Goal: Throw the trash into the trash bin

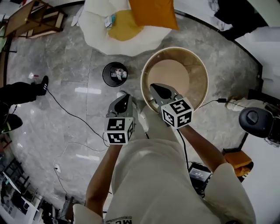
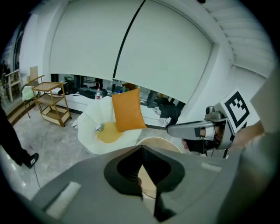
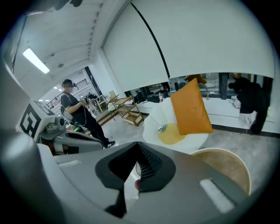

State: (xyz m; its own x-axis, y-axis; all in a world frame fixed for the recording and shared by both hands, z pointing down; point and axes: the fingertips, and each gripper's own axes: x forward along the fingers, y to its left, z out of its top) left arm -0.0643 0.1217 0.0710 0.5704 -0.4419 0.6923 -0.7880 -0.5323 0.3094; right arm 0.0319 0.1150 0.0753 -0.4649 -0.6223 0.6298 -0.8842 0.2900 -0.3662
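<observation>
Left gripper (image 1: pixel 124 99) clenched tip to tip, nothing gripped; right gripper (image 1: pixel 155 89) likewise clenched and bare, as read in each one's own view. Side by side in front of the body, left over bare floor (image 1: pixel 65 57), right over the near rim of the table (image 1: pixel 173 72).

Count: two grippers, one trash bin (image 1: pixel 105 72), one round wooden table, one white seat (image 1: pixel 94 26), two cushions on it, one orange (image 1: pixel 153 12) and one yellow (image 1: pixel 122 28), one wooden trolley (image 1: pixel 35 19), one black cable (image 1: pixel 74 116) across the floor.

Trash (image 1: pixel 117 74): pale crumpled scraps already inside the bin. Bin black and round, on the floor ahead of the left gripper, between seat and grippers, near the table's rim but apart from it.

Only in the head view: bin and trash. Only in the right gripper view: a whole bystander (image 3: pixel 72 107) in dark clothes, standing near the trolley; in the head view just a dark leg and shoe (image 1: pixel 24 91) at the left edge. Each gripper view also catching the other gripper alongside.

Open grey floor left of the bin and between bin and left gripper; cable off to the left, table rim close on the right.
</observation>
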